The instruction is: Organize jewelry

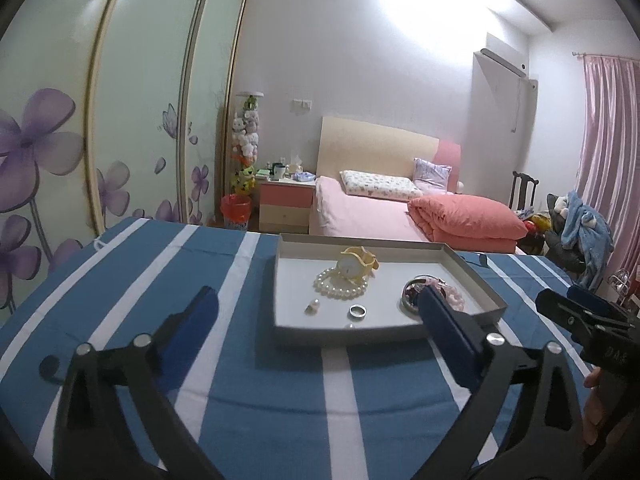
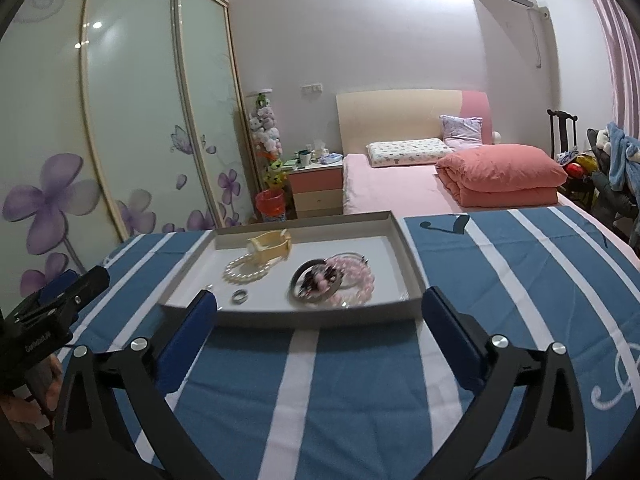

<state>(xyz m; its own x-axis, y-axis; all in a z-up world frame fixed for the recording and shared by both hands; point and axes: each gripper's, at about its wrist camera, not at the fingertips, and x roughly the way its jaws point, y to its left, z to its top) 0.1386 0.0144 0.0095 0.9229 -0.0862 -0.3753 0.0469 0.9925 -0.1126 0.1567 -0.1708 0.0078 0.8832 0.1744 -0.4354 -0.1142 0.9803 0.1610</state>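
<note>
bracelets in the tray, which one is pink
The pink bead bracelet at the tray's right end, beside the metal bangle; the pearl bracelet is white.

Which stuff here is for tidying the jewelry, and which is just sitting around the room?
For the job:
- grey tray
- pearl bracelet
- yellow watch
- silver ring
- pink bead bracelet
- left gripper and right gripper, both open

Just around:
- bed
- orange quilt
- nightstand
- pink curtain
</note>
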